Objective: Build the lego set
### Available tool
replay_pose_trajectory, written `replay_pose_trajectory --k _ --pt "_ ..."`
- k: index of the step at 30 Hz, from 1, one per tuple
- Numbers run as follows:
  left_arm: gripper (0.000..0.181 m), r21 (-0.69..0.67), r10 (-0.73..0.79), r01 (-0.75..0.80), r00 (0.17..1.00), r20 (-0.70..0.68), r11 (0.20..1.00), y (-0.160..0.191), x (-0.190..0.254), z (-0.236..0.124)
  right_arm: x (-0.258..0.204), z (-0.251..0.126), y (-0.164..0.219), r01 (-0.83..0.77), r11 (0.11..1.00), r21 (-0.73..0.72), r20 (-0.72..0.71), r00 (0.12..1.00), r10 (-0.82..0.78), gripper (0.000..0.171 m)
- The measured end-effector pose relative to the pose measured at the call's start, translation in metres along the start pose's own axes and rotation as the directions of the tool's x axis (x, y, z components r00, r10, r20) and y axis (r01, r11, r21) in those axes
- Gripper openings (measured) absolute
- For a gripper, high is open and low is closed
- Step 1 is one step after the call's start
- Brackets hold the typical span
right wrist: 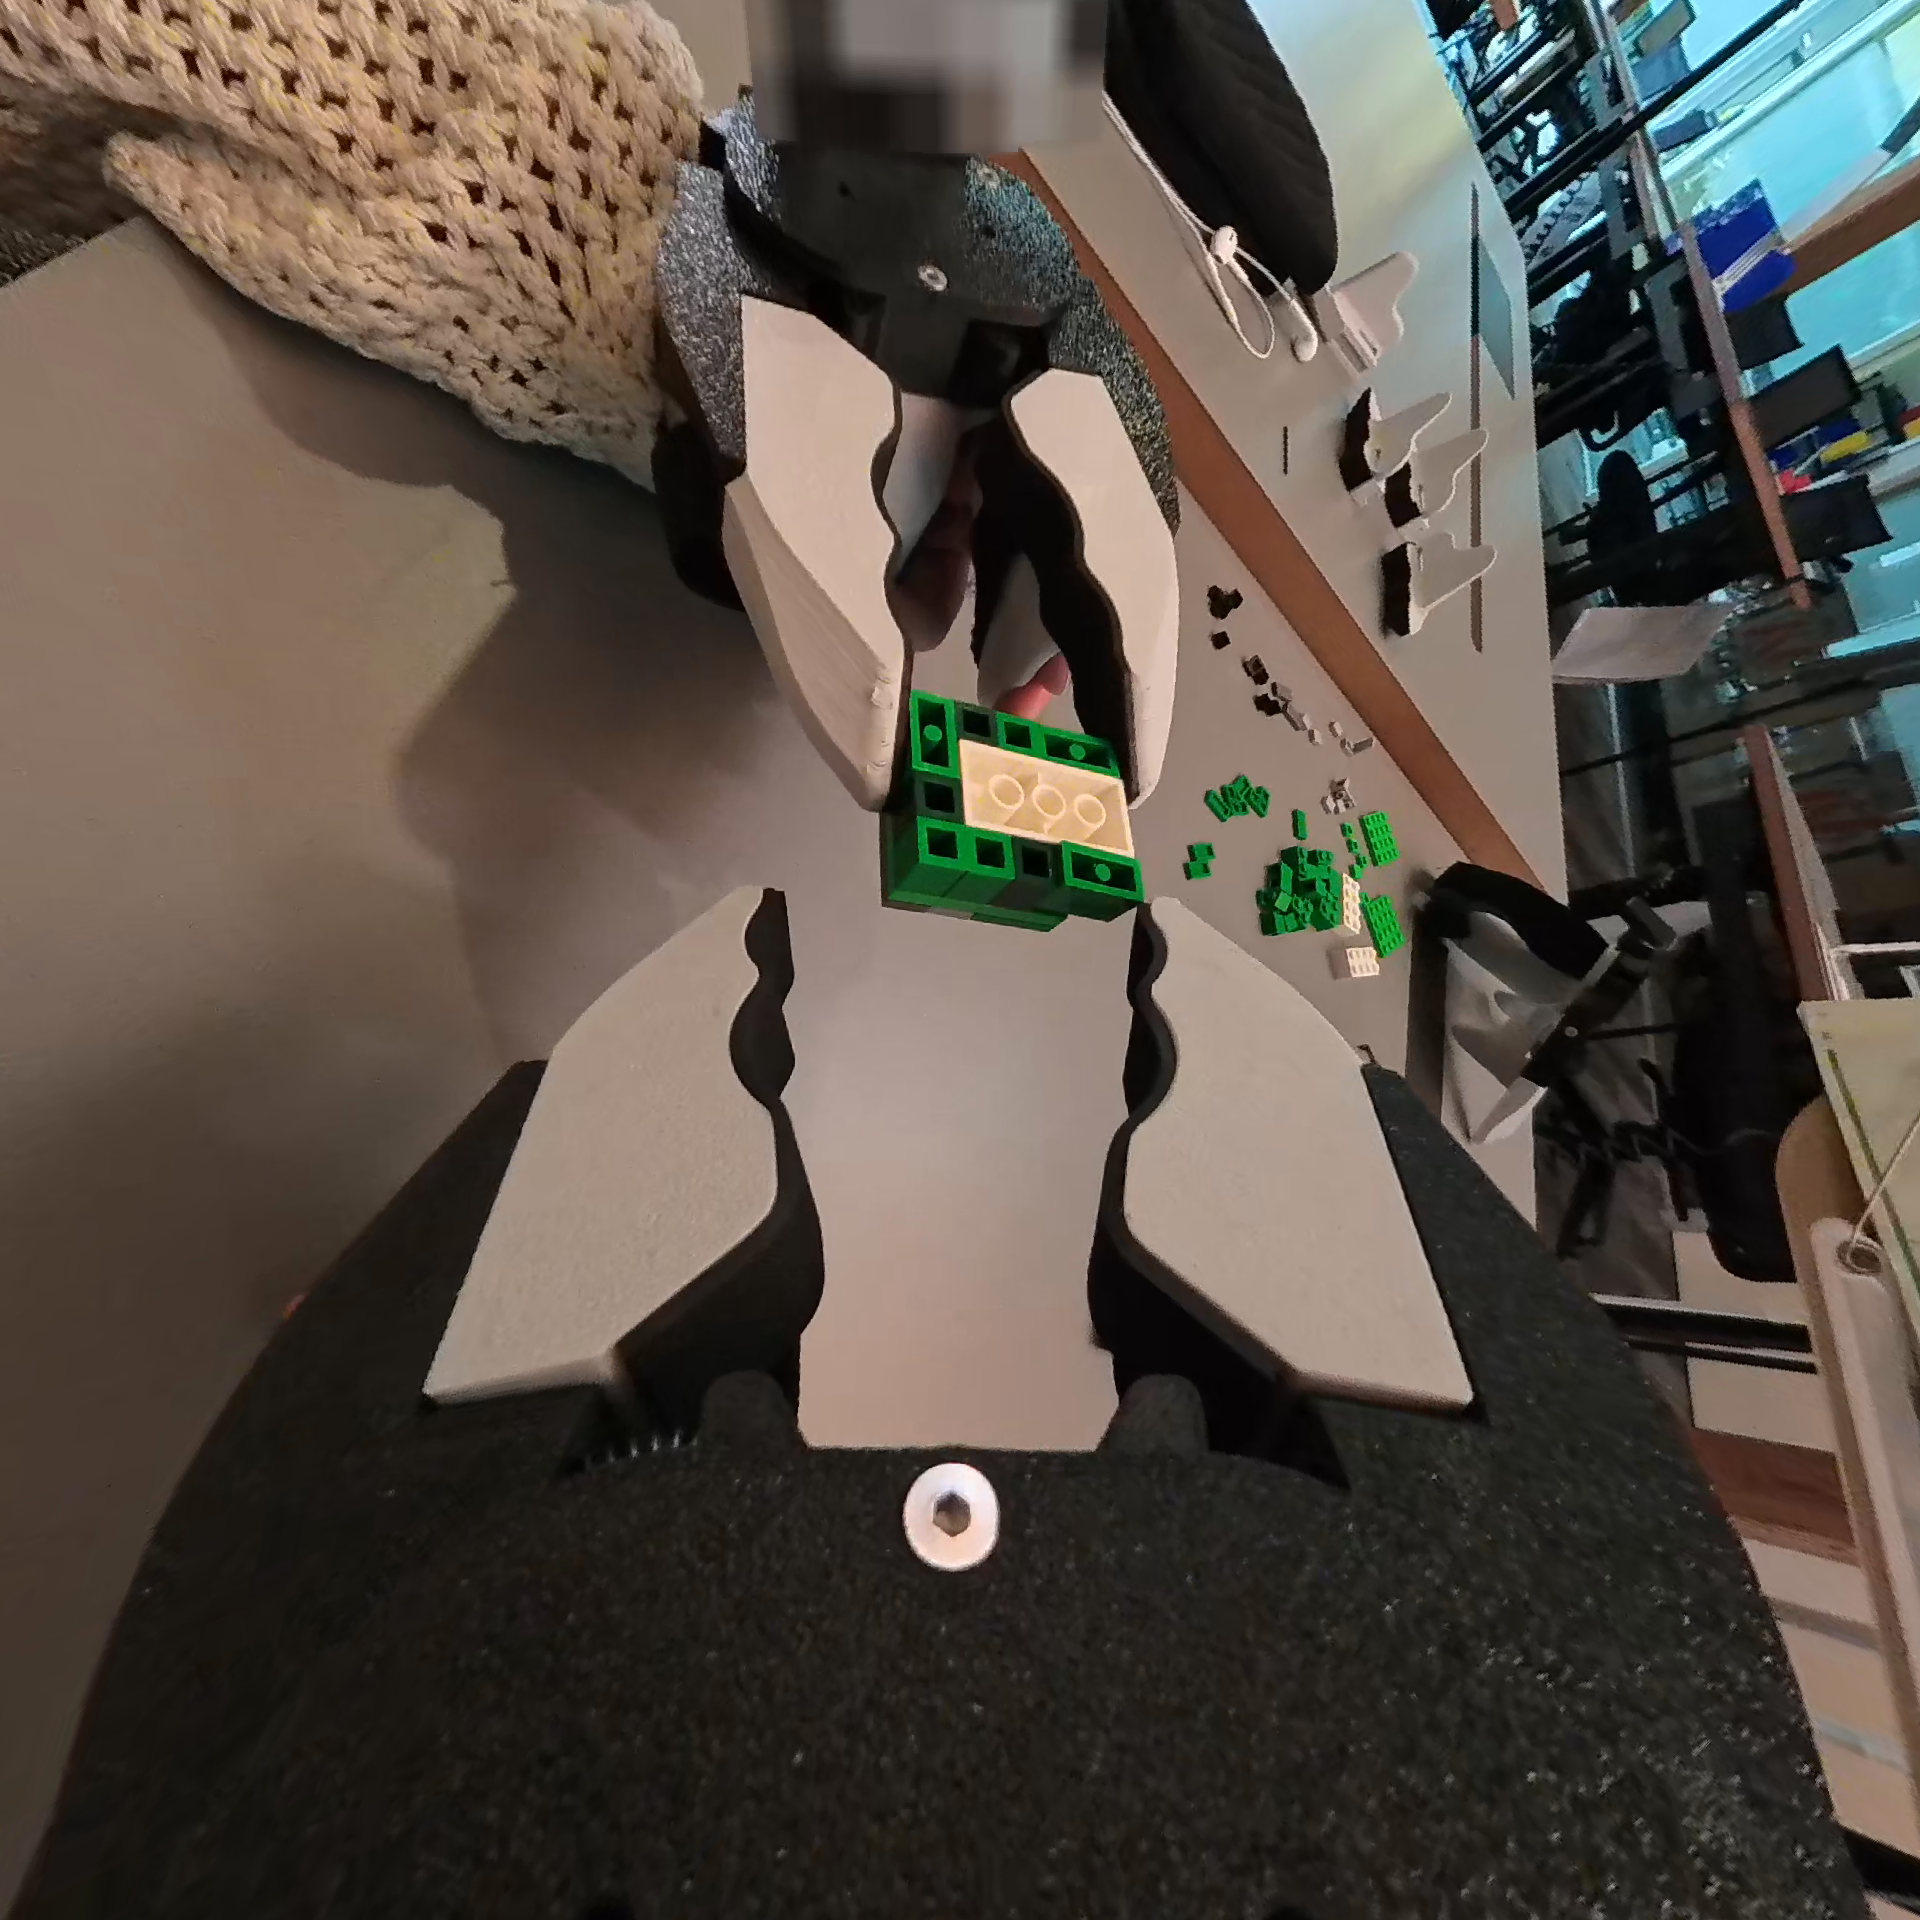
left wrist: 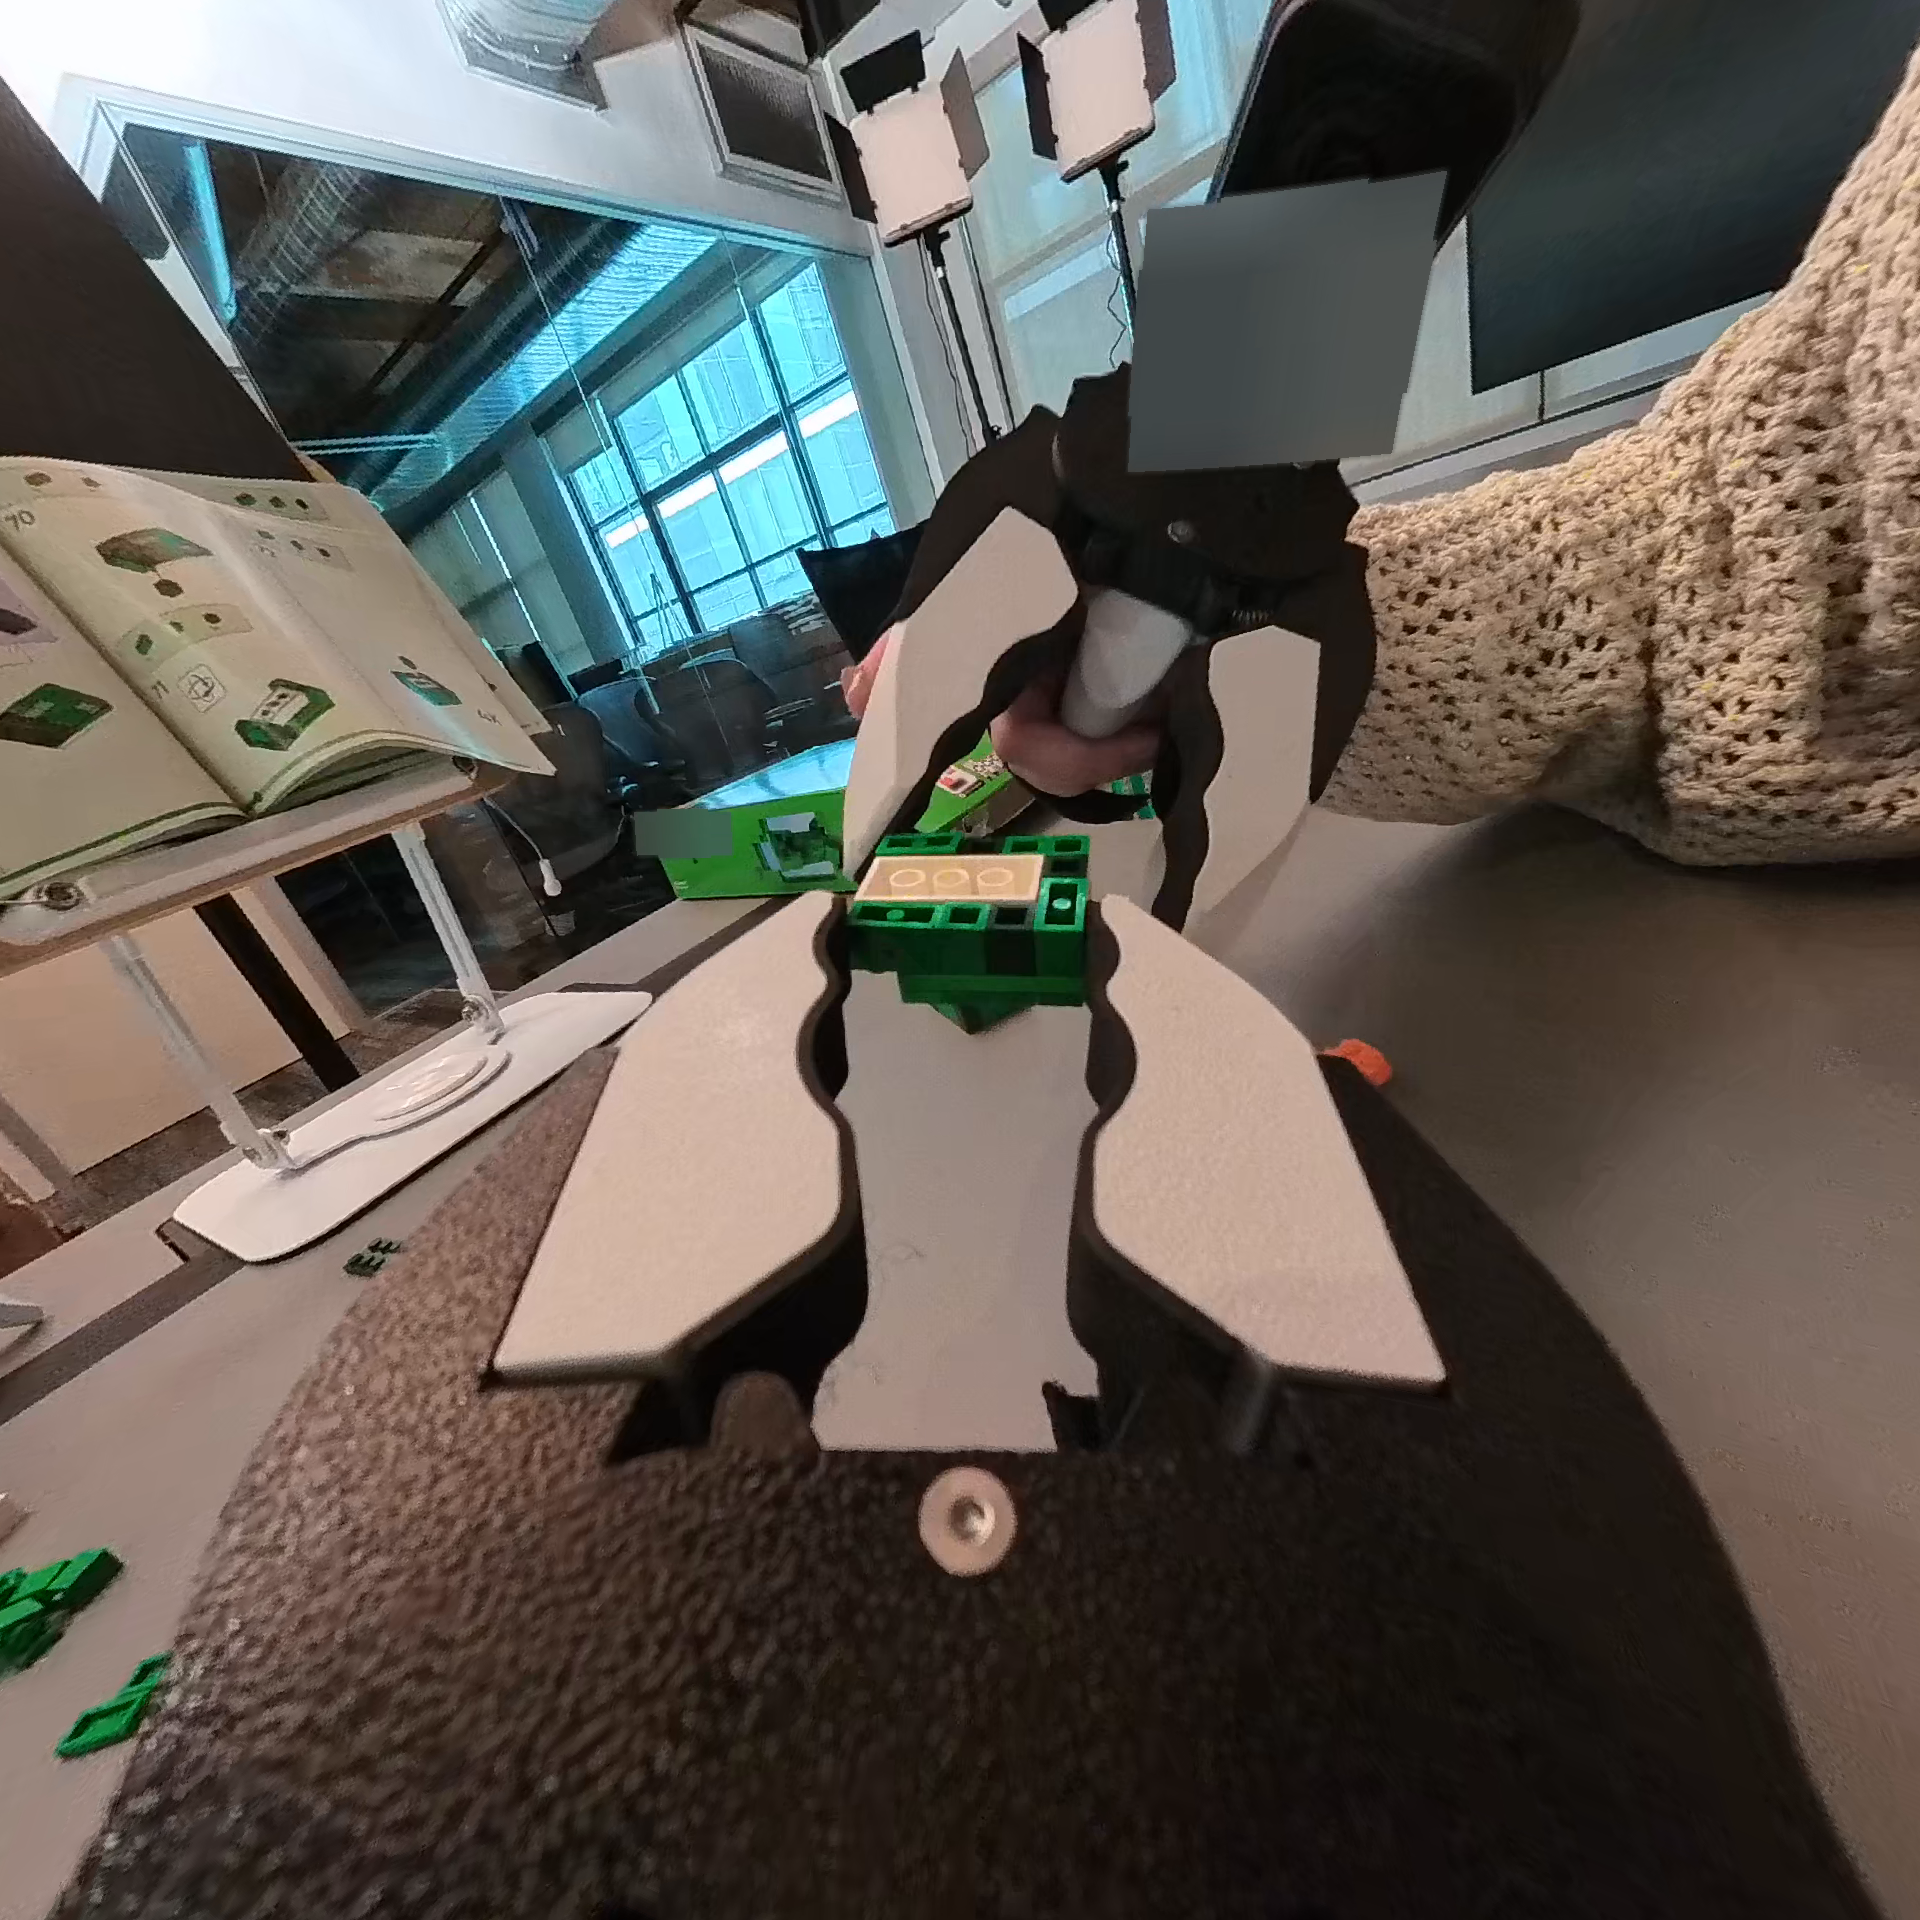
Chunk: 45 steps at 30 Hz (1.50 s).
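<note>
Stretching grey and matte beneath both tools, the desk [right wrist: 260, 727], with a wooden edge strip running along its far side. Standing off to the left of the left fingers, an open instruction booklet [left wrist: 208, 644] on a white stand [left wrist: 416, 1101], with a glass partition and paned windows behind it and two light panels on poles above. Lying scattered on the desk to the right of the right fingers, a heap of loose green bricks [right wrist: 1309, 883]. Sitting clamped at the tips of the left gripper [left wrist: 961, 914], the green lego block [right wrist: 1013, 821], underside up with a white brick set into it, raised off the desk. Gripping the block on two opposite sides, the left fingers [right wrist: 831, 644]. Hanging spread apart and empty, the right gripper [right wrist: 956, 909], the block just beyond its tips and centred between them, not touching.
</note>
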<state>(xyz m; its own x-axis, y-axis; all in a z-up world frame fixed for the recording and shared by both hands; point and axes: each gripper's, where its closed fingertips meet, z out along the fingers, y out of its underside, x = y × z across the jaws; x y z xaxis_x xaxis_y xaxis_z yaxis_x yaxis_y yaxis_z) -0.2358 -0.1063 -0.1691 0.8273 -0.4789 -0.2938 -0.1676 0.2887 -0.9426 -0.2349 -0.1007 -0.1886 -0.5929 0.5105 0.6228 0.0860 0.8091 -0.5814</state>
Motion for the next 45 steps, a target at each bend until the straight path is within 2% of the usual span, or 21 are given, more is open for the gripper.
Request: replay_pose_trajectory --k 22,24,26,28,31,33,37,42,45 --pt "0.044 0.009 -0.006 0.006 1.0 0.019 1.0 -0.001 -0.005 -0.001 0.004 0.001 0.0 0.049 0.999 -0.01 -0.037 0.998 -0.049 0.061" --pt "0.044 -0.003 0.009 -0.008 0.997 0.073 1.0 0.0 -0.014 -0.004 0.004 0.0 0.002 0.044 0.999 -0.018 -0.038 0.998 -0.044 0.061" --pt "0.044 -0.048 0.052 -0.042 0.971 0.234 0.998 0.004 -0.04 -0.012 0.006 -0.002 0.007 0.019 0.999 -0.033 -0.04 0.999 -0.02 0.061" --pt "0.043 -0.084 0.087 -0.06 0.92 0.381 0.995 0.006 -0.065 -0.023 0.012 -0.003 0.017 -0.052 0.996 -0.071 -0.064 0.997 0.048 0.061" --pt "0.043 -0.075 0.07 -0.04 0.89 0.451 0.996 0.006 -0.077 -0.031 0.026 -0.005 0.046 -0.208 0.964 -0.163 -0.135 0.973 0.187 0.055" --pt "0.043 -0.097 0.091 -0.052 0.883 0.46 0.994 0.008 -0.078 -0.031 0.032 -0.008 0.072 -0.331 0.914 -0.234 -0.16 0.941 0.3 0.052" --pt "0.043 -0.131 0.133 -0.084 0.891 0.433 0.988 0.013 -0.073 -0.025 0.035 -0.009 0.114 -0.491 0.813 -0.311 -0.098 0.868 0.487 0.049" --pt "0.044 -0.138 0.131 -0.081 0.903 0.41 0.987 0.015 -0.069 -0.022 0.044 -0.013 0.171 -0.536 0.709 -0.458 -0.065 0.816 0.575 0.038" --pt "0.044 -0.133 0.119 -0.071 0.907 0.403 0.989 0.016 -0.069 -0.021 0.045 -0.01 0.193 -0.565 0.654 -0.504 -0.057 0.777 0.627 0.035"
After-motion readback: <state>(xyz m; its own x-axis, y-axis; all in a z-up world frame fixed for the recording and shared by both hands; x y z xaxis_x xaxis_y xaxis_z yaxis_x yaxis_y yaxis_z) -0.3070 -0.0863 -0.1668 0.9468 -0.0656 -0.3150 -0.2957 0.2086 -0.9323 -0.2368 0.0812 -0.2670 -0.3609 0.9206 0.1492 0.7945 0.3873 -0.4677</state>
